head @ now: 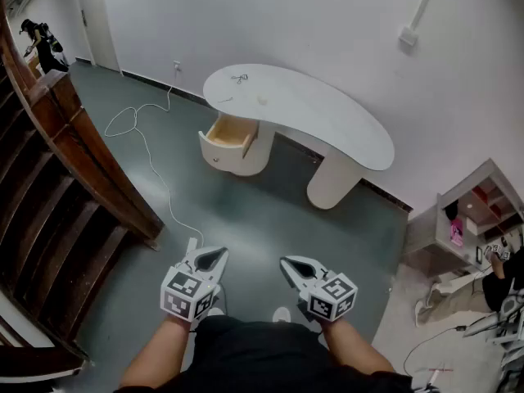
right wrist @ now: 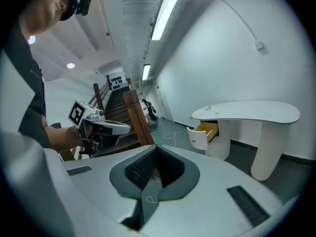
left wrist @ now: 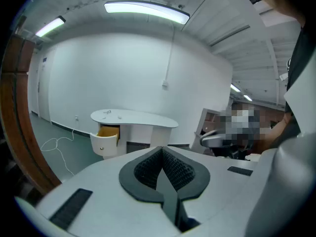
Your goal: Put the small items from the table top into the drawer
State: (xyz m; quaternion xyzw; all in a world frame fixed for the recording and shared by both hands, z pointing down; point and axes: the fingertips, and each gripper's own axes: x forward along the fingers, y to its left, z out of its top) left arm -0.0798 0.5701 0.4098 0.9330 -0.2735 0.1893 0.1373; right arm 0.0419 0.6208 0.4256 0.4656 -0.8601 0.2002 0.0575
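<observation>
A white curved table (head: 327, 117) stands far ahead by the wall, with its wooden drawer (head: 229, 133) pulled open at the left end. Small items lie on the top near that end: a dark wiry thing (head: 239, 78) and a small pale piece (head: 264, 100). My left gripper (head: 214, 257) and right gripper (head: 290, 265) hover low over the floor, well short of the table, both shut and holding nothing. The left gripper view shows the table (left wrist: 133, 117) and drawer (left wrist: 107, 131) beyond the jaws. The right gripper view shows the drawer (right wrist: 207, 130) and the left gripper (right wrist: 106, 127).
A dark wooden staircase (head: 57, 178) runs along the left. A white cable (head: 151, 158) trails over the grey floor from a wall socket. A low shelf unit (head: 471, 211) stands at the right, and beside it a person (head: 499, 268) shows at the frame's edge.
</observation>
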